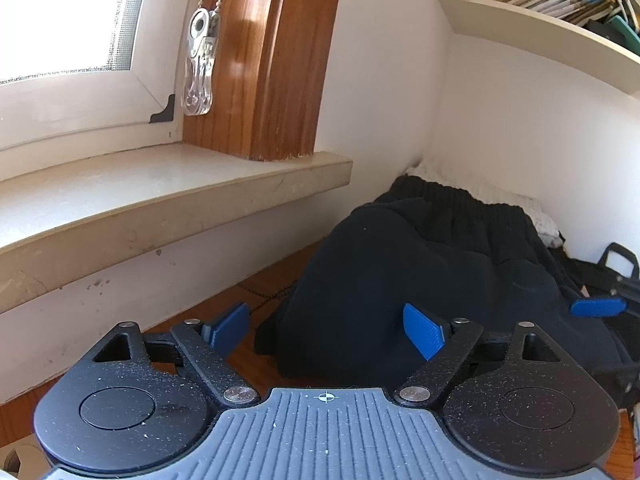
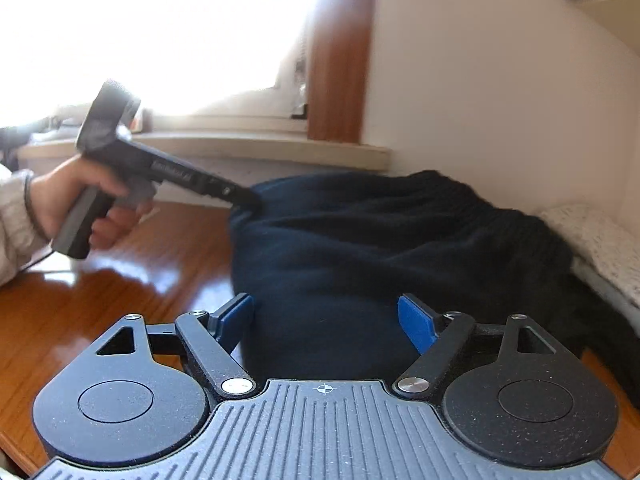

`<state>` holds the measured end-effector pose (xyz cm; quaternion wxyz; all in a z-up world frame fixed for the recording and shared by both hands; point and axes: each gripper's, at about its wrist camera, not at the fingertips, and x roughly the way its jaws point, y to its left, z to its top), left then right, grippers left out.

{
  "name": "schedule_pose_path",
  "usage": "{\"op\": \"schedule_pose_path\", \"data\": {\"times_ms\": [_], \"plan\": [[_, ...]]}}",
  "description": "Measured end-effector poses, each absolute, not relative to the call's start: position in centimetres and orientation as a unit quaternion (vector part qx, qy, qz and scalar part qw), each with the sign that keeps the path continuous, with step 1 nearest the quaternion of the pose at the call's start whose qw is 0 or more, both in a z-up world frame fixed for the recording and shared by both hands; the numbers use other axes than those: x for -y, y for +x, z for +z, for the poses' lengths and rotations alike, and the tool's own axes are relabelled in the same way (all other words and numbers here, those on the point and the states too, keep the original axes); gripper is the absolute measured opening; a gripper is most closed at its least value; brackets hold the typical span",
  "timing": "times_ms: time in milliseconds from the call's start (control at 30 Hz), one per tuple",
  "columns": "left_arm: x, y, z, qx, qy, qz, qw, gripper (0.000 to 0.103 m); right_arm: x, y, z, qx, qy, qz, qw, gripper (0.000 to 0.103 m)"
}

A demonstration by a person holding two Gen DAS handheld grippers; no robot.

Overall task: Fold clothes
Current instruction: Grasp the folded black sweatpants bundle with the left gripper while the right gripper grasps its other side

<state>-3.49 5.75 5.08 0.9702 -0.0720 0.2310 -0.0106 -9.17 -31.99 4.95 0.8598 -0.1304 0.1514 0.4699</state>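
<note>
Dark navy fleece, that's the garment [image 1: 420, 280] I'm working on: it sits bunched in a heap on the wooden tabletop [image 2: 120, 300], pushed toward the corner where the white wall [image 1: 500, 128] turns. A ribbed black waistband [image 1: 460, 204] shows at the far side of the pile, w/ a white dotted cloth [image 2: 600, 240] behind it against the wall.

My left gripper [image 1: 326, 332] is spread wide, blue pads [image 1: 424, 330] well apart and nothing between them. Its left finger is over bare wood, its right finger in front of the near hem of the garment. In the right wrist view I see that same tool from outside: my left hand [image 2: 84, 208] wraps the handle, and the tip meets the left edge of the heap. Can't tell from there if it touches or pinches fabric.

My right gripper [image 2: 326, 322] is also wide, pads clear of each other, w/ the near edge of the dark fabric filling the gap; whether cloth actually touches the pads I can't tell. In the left view one blue pad of it pokes out at the right side of the pile.

Bkgd: a stone windowsill [image 1: 168, 200], bright window [image 1: 64, 16], wooden frame post [image 1: 276, 60], a clear plastic blind-chain weight [image 1: 198, 68] hanging beside it, and a shelf [image 1: 540, 28] stacked w/ books up right.
</note>
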Motion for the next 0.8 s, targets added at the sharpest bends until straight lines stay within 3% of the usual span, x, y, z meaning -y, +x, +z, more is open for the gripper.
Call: {"op": "schedule_pose_path", "data": {"times_ms": [400, 667, 800], "plan": [[-4.8, -3.2, 4.9, -0.24, -0.05, -0.022, 0.969, 0.087, 31.6, -11.1, 3.9, -0.105, -0.268, 0.46, 0.84, 0.082], [-5.3, -3.4, 5.2, -0.231, -0.073, -0.038, 0.97, 0.087, 34.6, -9.9, 3.6, -0.126, -0.33, 0.448, 0.821, 0.064], [-4.9, -3.5, 5.6, -0.227, -0.081, -0.064, 0.969, 0.087, 38.1, -8.3, 3.6, -0.147, -0.336, 0.427, 0.826, 0.063]]}}
